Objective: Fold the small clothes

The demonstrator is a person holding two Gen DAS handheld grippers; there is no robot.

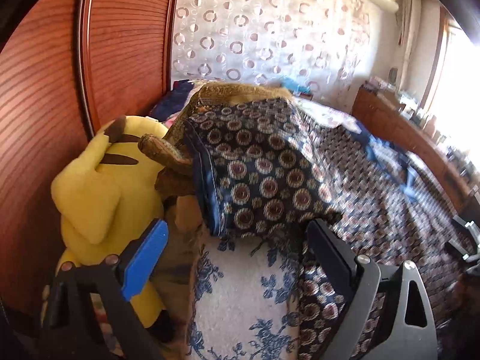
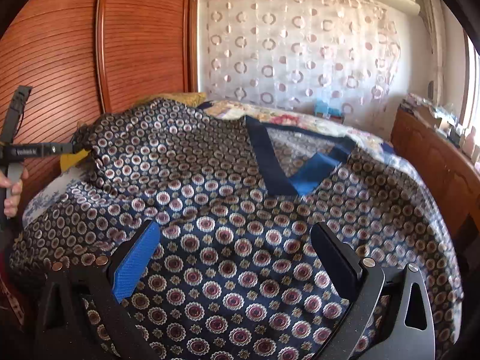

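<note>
Both wrist views. The patterned garment (image 2: 240,216) lay spread over the bed. The right gripper (image 2: 237,258) stood spread above it, pinching nothing. Only the left view showed the yellow plush toy (image 1: 99,192) beside the left gripper (image 1: 237,249), also spread; only the right view showed the garment's blue V-neck (image 2: 288,165).

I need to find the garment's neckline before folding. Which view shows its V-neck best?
The right wrist view: the blue V-neck lies fully visible, unblocked. The left wrist view shows only blurred blue trim far off.
</note>
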